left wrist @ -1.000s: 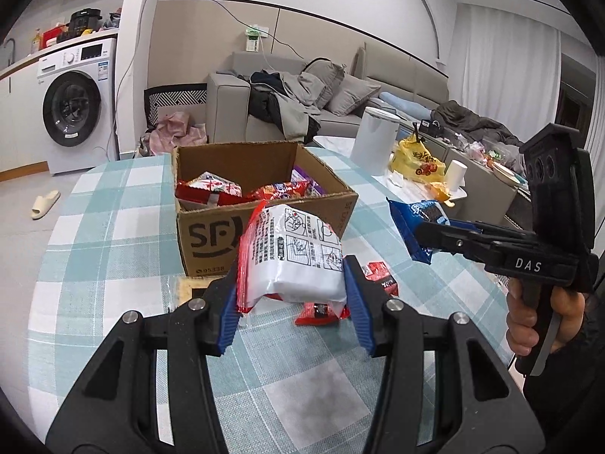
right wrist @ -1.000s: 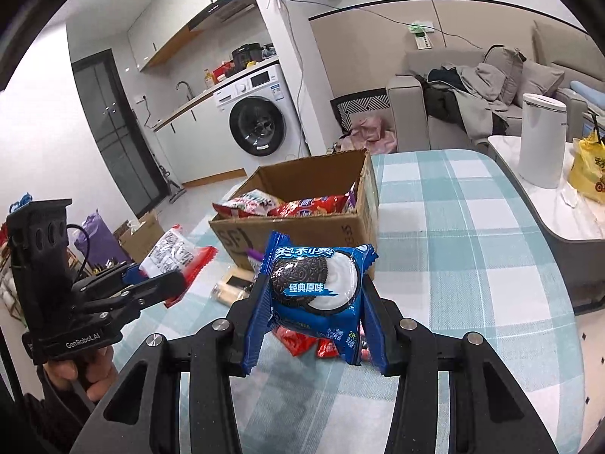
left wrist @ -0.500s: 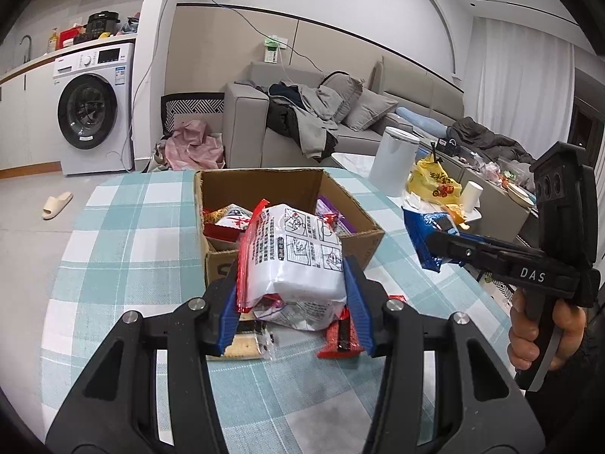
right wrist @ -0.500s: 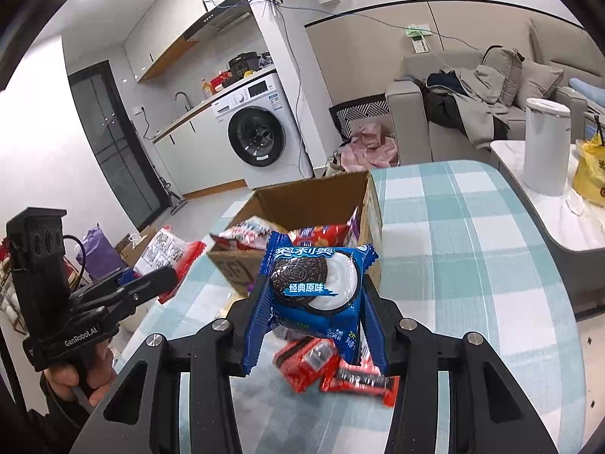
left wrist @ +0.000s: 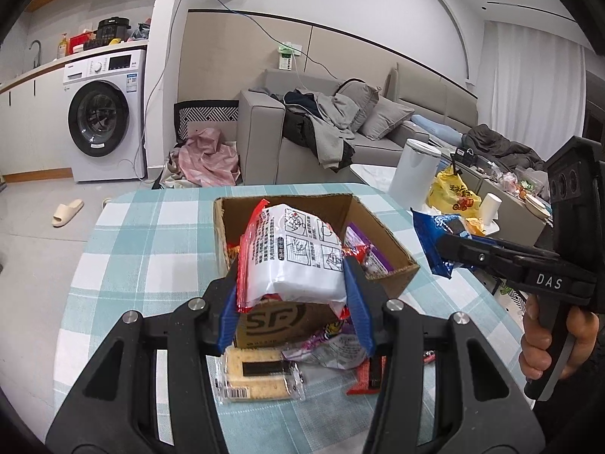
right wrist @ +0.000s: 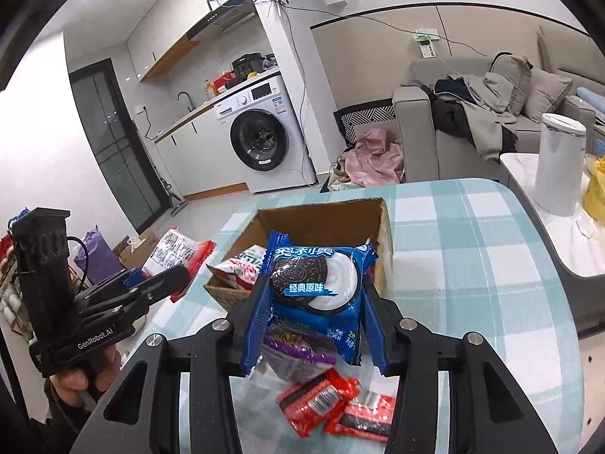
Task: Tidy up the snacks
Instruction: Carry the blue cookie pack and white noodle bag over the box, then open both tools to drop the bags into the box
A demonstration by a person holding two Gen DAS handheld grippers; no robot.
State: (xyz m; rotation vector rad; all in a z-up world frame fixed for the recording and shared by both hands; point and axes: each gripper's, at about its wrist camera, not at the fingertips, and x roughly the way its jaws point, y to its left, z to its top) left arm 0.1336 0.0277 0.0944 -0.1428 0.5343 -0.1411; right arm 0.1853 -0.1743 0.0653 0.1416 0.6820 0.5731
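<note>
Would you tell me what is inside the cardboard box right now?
Inside the cardboard box lie a red-and-white packet and a purple packet; the held snacks hide the rest.

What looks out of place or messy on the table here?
Several snacks lie loose in front of the cardboard box rather than inside: a rice cracker pack, a crumpled purple wrapper and two red bars, scattered at odd angles. Nothing looks spilled or torn.

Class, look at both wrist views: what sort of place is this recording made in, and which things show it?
Most likely a small open-plan home: a washing machine under a kitchen counter, a grey sofa piled with clothes, and a checked-cloth table holding a cardboard box of snacks.
</note>
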